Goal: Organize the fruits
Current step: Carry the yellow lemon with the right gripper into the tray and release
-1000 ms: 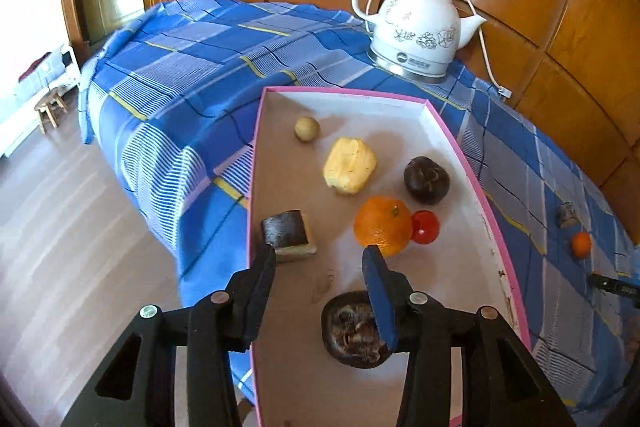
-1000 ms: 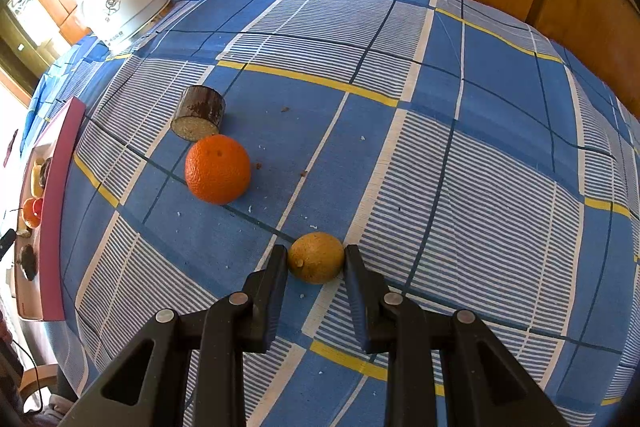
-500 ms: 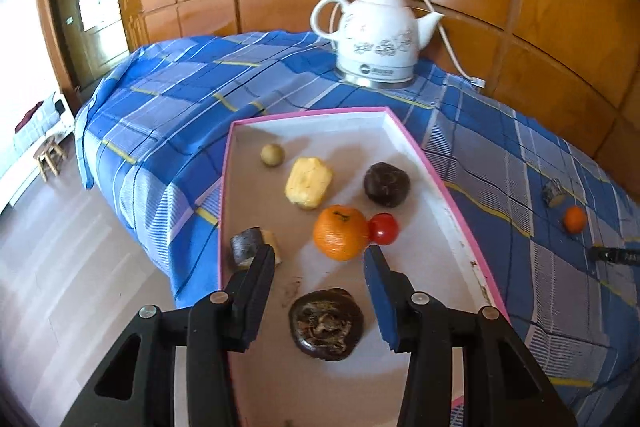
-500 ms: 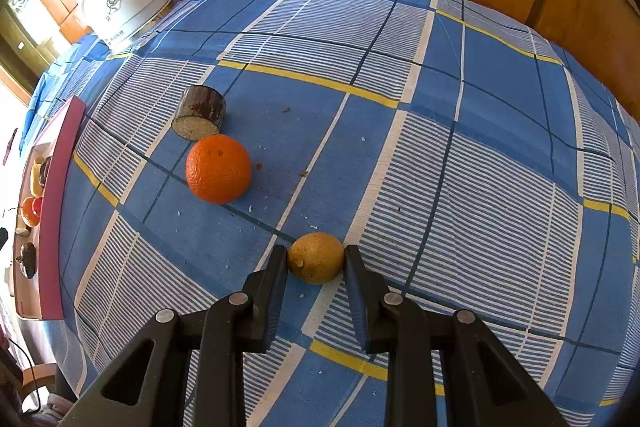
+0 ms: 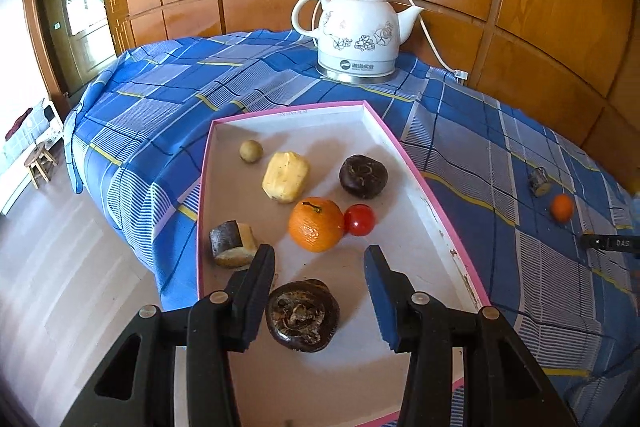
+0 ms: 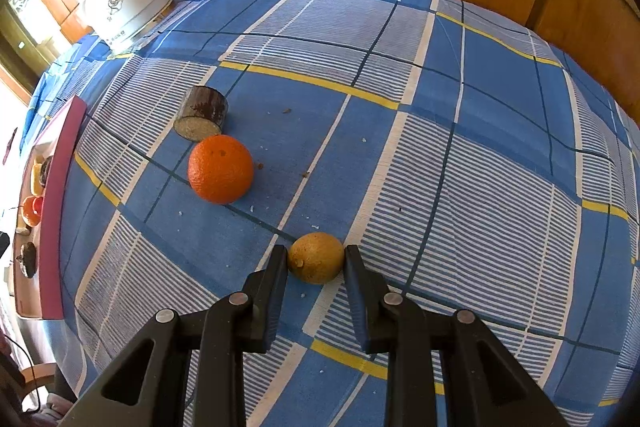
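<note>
Left gripper (image 5: 320, 259) hangs over the near end of the pink-rimmed tray (image 5: 416, 171), jaws spread with nothing pinched between them — a dark wrinkled fruit (image 5: 303, 315) lies on the tray floor just below the gap. Farther in, the tray holds an orange (image 5: 316, 224) touching a small red tomato (image 5: 359, 219), a yellow peeled chunk (image 5: 285, 176), a second dark round fruit (image 5: 363, 175), a small tan ball (image 5: 251, 150) near the far left corner, and a dark-skinned cut piece (image 5: 231, 244) against the left wall. A white kettle (image 5: 357, 31) stands on the blue checked cloth (image 5: 160, 99) beyond the tray.

Right gripper (image 6: 316, 254) is pinching a small yellow-brown fruit (image 6: 316, 257) that rests on the cloth — both pads touch its sides. Well apart from it lie a loose orange (image 6: 221, 174) and, just beside that, a dark cut cylinder (image 6: 201, 112); the tray sits at the left edge of this view.
</note>
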A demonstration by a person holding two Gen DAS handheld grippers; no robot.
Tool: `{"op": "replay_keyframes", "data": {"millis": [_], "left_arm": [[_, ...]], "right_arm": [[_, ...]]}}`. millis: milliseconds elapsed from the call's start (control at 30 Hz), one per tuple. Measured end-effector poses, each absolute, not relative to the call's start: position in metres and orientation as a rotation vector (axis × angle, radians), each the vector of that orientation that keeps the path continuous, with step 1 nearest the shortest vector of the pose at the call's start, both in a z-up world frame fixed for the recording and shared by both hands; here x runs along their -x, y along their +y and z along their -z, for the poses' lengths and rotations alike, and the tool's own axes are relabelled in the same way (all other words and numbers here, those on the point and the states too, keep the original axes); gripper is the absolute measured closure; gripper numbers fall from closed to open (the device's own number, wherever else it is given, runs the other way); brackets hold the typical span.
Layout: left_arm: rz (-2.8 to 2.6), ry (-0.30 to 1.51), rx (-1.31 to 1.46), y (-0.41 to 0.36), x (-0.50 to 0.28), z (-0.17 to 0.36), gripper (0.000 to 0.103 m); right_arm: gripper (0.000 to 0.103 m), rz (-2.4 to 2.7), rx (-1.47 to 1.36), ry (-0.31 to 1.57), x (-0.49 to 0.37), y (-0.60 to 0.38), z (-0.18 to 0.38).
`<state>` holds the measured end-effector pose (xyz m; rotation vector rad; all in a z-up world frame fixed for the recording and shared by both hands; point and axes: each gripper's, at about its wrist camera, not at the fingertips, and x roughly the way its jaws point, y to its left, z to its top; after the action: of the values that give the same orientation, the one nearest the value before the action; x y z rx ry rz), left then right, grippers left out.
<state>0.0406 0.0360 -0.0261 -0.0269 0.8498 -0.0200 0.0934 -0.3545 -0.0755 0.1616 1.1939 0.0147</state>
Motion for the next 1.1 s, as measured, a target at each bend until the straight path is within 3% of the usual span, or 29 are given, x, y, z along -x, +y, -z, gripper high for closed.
{"op": "replay_keyframes", "data": {"millis": [533,1100], "left_arm": [[0.030,0.842,0.077,0.046,-0.038,0.026,0.056],[-0.032,0.822,0.140,0.080,-0.040,0.022,0.056]], "right_arm": [[0.074,-0.197,-0.117,1.138,-0.073,-0.289,0.039],[0.074,-0.610,-0.041,1.072,-0.090,-0.109,0.011]]}}
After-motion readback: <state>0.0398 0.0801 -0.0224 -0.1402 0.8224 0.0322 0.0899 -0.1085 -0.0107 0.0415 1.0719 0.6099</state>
